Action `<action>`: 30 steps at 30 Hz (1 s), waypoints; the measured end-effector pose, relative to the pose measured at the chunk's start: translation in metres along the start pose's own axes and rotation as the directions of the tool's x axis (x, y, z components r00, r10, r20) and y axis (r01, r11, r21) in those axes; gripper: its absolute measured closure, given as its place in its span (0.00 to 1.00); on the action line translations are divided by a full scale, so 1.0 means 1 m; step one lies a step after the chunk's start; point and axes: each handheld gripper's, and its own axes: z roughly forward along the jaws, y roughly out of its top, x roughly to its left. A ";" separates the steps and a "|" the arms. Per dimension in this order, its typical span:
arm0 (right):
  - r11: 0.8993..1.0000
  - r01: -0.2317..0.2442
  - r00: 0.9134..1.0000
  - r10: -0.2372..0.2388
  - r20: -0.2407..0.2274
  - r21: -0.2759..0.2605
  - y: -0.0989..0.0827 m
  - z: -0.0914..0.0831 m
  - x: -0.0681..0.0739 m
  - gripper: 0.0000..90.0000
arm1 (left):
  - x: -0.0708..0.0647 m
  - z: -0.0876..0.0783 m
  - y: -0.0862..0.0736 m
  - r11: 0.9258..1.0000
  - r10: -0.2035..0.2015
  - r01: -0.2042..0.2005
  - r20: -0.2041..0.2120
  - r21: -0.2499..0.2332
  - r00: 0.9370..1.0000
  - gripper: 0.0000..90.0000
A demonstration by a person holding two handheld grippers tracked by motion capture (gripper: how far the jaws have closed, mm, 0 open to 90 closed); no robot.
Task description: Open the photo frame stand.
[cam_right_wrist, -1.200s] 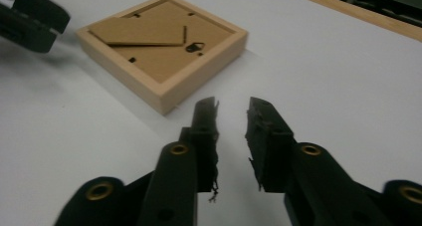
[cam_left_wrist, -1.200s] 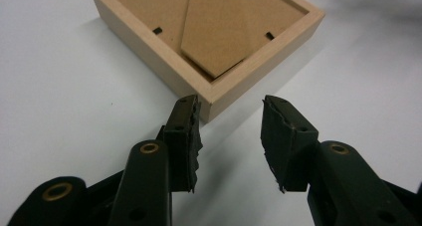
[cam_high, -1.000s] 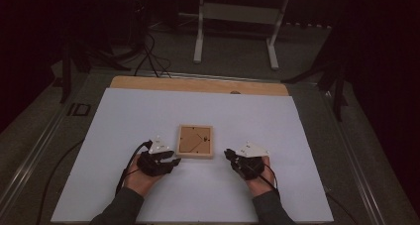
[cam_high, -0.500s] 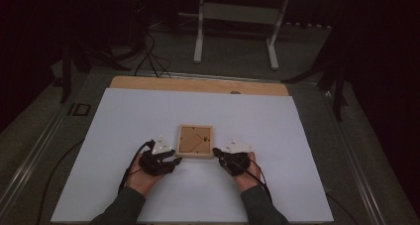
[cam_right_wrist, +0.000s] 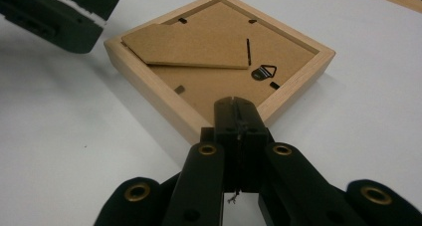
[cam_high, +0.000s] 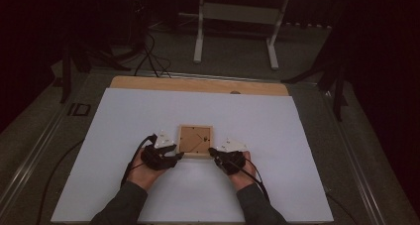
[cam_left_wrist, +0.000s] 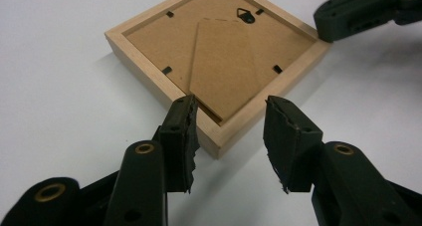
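A square wooden picture frame (cam_high: pixel 195 140) lies face down on the white table, its brown backing board, fold-out stand and hanger (cam_right_wrist: pixel 263 72) facing up. My left gripper (cam_high: pixel 179 155) is open at the frame's near left corner. In the left gripper view its jaws (cam_left_wrist: pixel 229 131) straddle that corner of the frame (cam_left_wrist: pixel 214 52) without pressing on it, and they have just been opening slightly. My right gripper (cam_high: pixel 212 150) is shut with nothing between its jaws. Its joined tips (cam_right_wrist: pixel 238 111) rest against the near right corner of the frame (cam_right_wrist: pixel 214 47).
The white sheet (cam_high: pixel 297 136) covers the table, with a bare wooden strip (cam_high: pixel 198 84) along the far edge. Beyond it on the dark floor stand a white table base (cam_high: pixel 235 17) and cables (cam_high: pixel 148 56). A small dark marker (cam_high: pixel 80 109) lies left of the sheet.
My right gripper has slid left across the table to the frame's near right corner. The left gripper and the frame have stayed in place.
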 end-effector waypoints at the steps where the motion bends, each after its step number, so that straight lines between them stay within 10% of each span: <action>1: 1.000 0.001 1.000 -0.001 0.001 0.000 0.000 0.000 0.000 1.00 | 0.000 0.001 0.001 1.000 -0.004 0.004 -0.002 0.000 1.000 0.62; 30: 1.000 -0.005 1.000 0.005 0.007 -0.024 -0.003 0.000 0.001 1.00 | 0.001 0.033 0.031 0.997 -0.017 0.018 -0.012 0.079 1.000 0.53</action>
